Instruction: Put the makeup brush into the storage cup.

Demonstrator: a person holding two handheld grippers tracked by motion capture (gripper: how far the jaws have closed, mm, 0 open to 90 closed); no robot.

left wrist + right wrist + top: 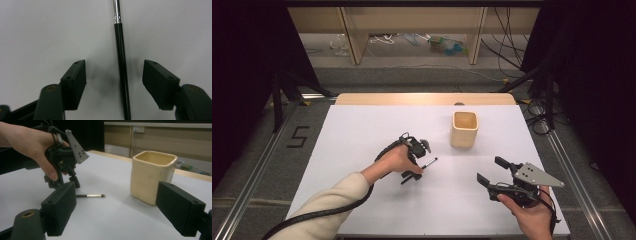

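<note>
A thin brush (430, 162) with a black handle and a silver ferrule lies flat on the white table (362, 130). My left gripper (412, 175) points down over it and is open. Its jaws straddle the brush handle (121, 62) without touching it, and the handle lies nearer the right jaw. A cream square cup (463, 131) stands upright behind and to the right of the brush. My right gripper (492, 170) is open and holds nothing near the front right, facing the cup (152, 175), the brush (90, 195) and the left gripper (64, 184).
A wooden strip (422, 98) runs along the table's far edge. Beyond it are wooden shelf legs (354, 40) and loose cables on the floor. Metal rails (572, 175) flank the table, and a "5" mark (298, 136) is on the floor at the left.
</note>
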